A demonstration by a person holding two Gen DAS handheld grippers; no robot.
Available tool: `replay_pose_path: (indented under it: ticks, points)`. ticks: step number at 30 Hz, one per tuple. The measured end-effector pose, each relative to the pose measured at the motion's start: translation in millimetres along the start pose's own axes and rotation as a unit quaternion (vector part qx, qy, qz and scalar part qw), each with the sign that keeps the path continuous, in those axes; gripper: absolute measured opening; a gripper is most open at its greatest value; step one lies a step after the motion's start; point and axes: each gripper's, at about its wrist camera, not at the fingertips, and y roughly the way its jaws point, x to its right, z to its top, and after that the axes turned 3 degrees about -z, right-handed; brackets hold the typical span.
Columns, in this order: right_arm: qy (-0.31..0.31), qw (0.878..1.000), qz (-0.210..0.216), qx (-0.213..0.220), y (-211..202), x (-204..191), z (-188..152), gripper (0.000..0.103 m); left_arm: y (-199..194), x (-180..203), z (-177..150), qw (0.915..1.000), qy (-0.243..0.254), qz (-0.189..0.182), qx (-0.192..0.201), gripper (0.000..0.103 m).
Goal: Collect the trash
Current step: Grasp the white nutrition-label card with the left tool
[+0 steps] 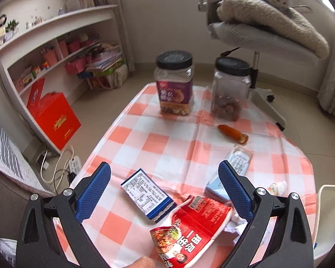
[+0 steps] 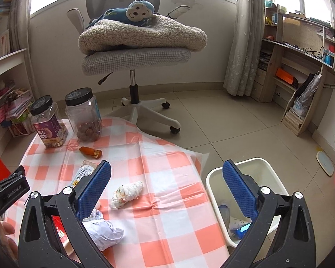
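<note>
Both tools stand with fingers wide apart, holding nothing. The left tool [image 1: 165, 192] hangs over the near end of the counter [image 1: 158, 143], which wears a checked orange-and-white cloth; the right tool [image 2: 166, 188] hovers over the counter's right edge, its right finger above the bin [image 2: 212, 185].

Trash on the counter, counted across both views, comes to seven pieces. One blue-and-white box [image 1: 146, 195] lies flat between the left tool's fingers. One red noodle wrapper [image 1: 189, 230] lies just beside it, nearest the camera. One pale blue packet [image 1: 216, 188] sits partly behind the left tool's right finger. One clear wrapper [image 1: 240, 159] lies just beyond it. One orange peel [image 1: 233, 134] lies farther out, near the jars. One stained tissue wad [image 2: 127, 193] rests between the right tool's fingers. One crumpled white paper [image 2: 105, 232] lies by that tool's left finger.

Two black-lidded jars stand upright at the far end: one with a purple label [image 1: 175, 84], one clear with brown nuts [image 1: 230, 89].

One white bin stands on the floor just beside the counter, with a few scraps inside, at least one of them blue. One office chair [image 2: 136, 55] stands behind, carrying a blanket and one plush monkey [image 2: 137, 11].
</note>
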Motion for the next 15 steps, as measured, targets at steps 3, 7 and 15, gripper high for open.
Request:
replay_pose_path:
  ticks: [3,7,15]
  points:
    - [-0.017,1.0,0.011,-0.014,6,-11,-4,0.096,58,-37,-2,0.9906,-0.076,0.008,-0.114,0.094]
    - [-0.034,0.999,0.024,-0.035,13,-20,-8,0.096,118,-71,-19,0.9592,-0.167,-0.001,-0.228,0.094]
    - [-0.041,0.99,0.084,-0.106,29,-40,-21,0.096,165,-78,-37,0.9321,-0.194,-0.039,-0.304,0.093]
